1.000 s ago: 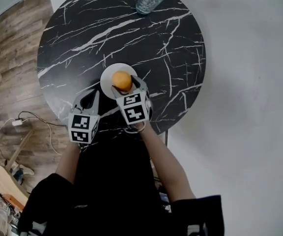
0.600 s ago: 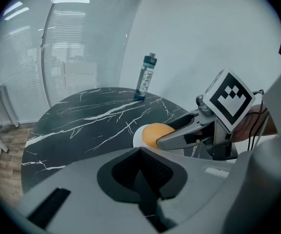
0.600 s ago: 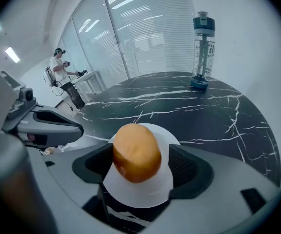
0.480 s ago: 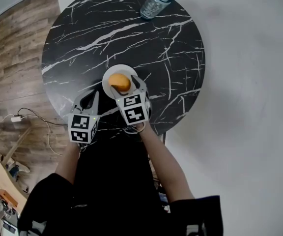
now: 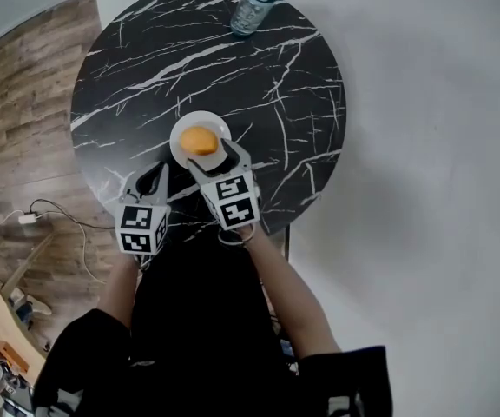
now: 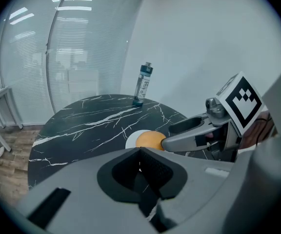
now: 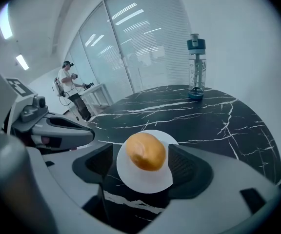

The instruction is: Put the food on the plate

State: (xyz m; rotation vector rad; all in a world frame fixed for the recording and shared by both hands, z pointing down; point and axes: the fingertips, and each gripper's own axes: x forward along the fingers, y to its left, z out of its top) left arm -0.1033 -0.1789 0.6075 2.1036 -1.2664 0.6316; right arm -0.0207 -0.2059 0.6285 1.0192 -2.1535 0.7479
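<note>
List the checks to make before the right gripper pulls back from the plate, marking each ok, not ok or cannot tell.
1. Food rests on the plate: ok.
2. Right gripper jaws apart, clear of the food on both sides: ok.
3. Left gripper shut, empty, apart from the plate: ok.
4. Plate lies wholly on the table: ok.
5. Bottle upright at the far edge, out of the way: ok.
6. Food settled, will not roll: cannot tell.
</note>
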